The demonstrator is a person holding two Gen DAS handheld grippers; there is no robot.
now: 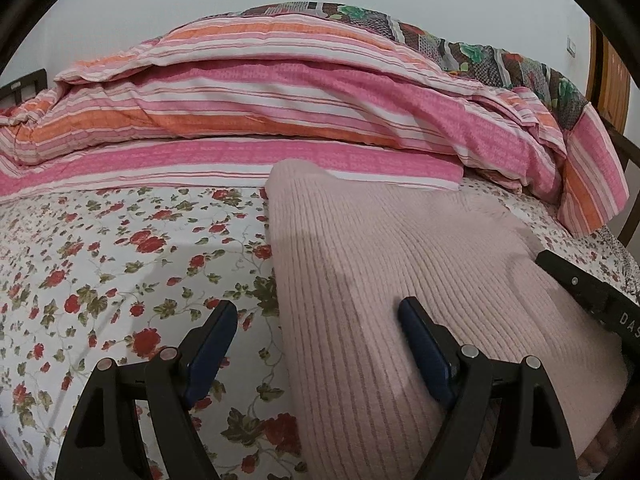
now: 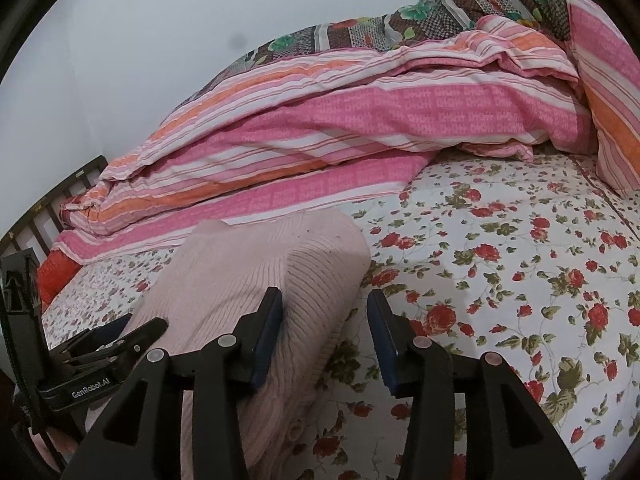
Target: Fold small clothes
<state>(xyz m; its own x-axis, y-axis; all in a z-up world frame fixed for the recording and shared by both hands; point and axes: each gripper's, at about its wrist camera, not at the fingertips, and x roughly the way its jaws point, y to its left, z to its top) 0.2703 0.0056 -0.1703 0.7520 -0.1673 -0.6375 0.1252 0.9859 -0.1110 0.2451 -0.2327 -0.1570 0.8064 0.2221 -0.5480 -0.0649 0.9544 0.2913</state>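
Pale pink ribbed knit forms the sweater (image 1: 400, 264), which lies folded into a compact block on the floral bedsheet (image 1: 120, 248). The ribs run lengthwise along the top face. In the right wrist view, the ribs on the sweater (image 2: 256, 280) change direction along a diagonal seam, and a finer ribbed hem edge lies at the lower right of the block.

The left gripper (image 1: 316, 320) has its fingers wide apart, nothing clamped. The left edge of the sweater runs between the fingers: the left finger (image 1: 212, 344) stands over bare bedsheet, the right finger (image 1: 424, 344) over the knit. Whether that finger touches the knit cannot be told.

The right gripper (image 2: 324, 312) has its fingers partly apart, nothing pressed between the pads. The left finger (image 2: 268, 328) sits against the right side of the sweater; the right finger (image 2: 382, 332) is over the bedsheet, clear of the garment.

Beyond the fingertips, a pink-and-orange striped quilt (image 1: 280, 100) lies bunched across the far side of the bed.
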